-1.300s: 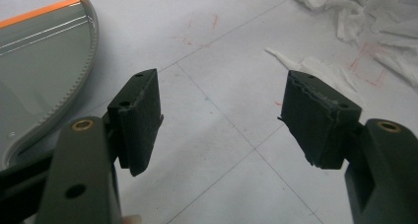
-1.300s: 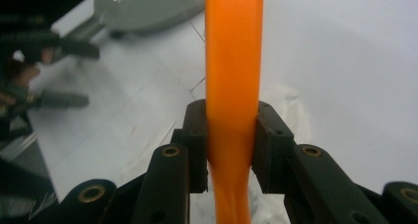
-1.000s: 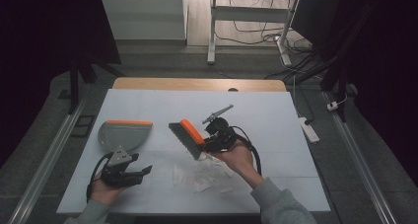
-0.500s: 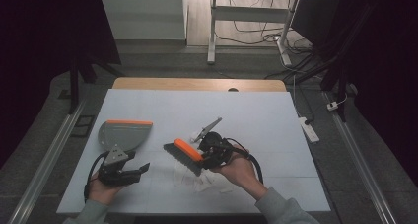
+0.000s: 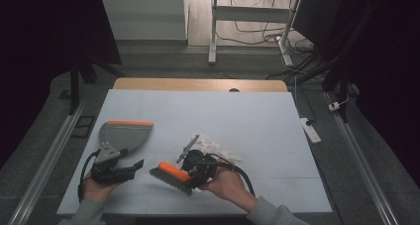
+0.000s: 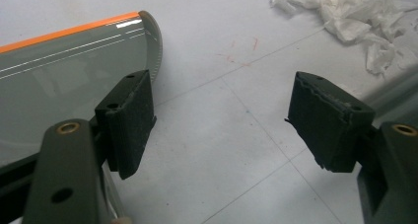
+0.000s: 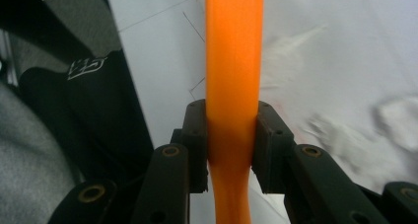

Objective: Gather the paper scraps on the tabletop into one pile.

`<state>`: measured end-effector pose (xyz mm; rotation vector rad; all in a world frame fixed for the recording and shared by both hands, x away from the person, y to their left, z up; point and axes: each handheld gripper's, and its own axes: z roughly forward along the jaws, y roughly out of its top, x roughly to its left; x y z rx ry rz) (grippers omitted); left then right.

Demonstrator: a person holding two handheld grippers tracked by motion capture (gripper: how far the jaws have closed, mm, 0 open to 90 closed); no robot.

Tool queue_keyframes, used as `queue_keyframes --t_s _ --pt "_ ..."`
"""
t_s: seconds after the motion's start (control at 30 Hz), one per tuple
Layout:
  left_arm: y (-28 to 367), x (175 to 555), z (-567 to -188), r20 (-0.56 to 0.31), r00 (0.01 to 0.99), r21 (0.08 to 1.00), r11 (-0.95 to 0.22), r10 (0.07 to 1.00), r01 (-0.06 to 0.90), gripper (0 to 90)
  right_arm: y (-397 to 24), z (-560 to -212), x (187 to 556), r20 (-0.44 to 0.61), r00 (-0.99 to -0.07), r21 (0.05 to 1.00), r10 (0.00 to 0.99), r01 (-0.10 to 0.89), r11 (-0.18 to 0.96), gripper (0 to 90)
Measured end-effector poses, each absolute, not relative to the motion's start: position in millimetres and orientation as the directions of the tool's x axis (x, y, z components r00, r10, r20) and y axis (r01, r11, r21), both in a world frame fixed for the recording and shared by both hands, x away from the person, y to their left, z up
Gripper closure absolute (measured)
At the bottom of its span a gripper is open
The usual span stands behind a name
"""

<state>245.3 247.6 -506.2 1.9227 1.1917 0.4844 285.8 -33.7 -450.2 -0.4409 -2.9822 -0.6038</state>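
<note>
A grey dustpan (image 5: 124,135) with an orange lip lies on the white table (image 5: 257,116) at the near left; in the left gripper view the dustpan (image 6: 59,71) sits just beyond the left jaw. My left gripper (image 5: 134,166) (image 6: 222,115) rests beside it, open; its jaws have just been opening, with nothing between them. My right gripper (image 5: 187,173) (image 7: 230,125) is shut on the orange back of a hand brush (image 5: 171,175) (image 7: 231,61), bristles down near the table's front. A crumpled white wrapper (image 5: 215,148) (image 6: 355,17) lies just behind the brush.
A wooden strip (image 5: 198,84) runs along the table's far edge. A white power strip (image 5: 310,128) lies on the floor off the right side. Metal rails (image 5: 54,150) flank the table, and desk legs with cables stand beyond.
My right hand has carried the brush toward the near left and lower, from the far side of the crumpled wrapper to the near side. The left hand has stayed put.
</note>
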Motion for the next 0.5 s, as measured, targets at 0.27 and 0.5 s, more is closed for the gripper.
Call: queue_keyframes --t_s 0.27,0.5 --pt "250 245 -506 -0.089 0.472 0.797 -0.221 0.877 0.561 26.6 -9 -463 292 0.139 -0.952 0.388 0.272 0.306 0.869 70.7" --pt "250 245 -507 -0.088 0.473 0.795 -0.224 0.876 0.564 26.6 -38 -467 329 0.115 -0.899 0.401 0.423 0.431 0.808 70.6"
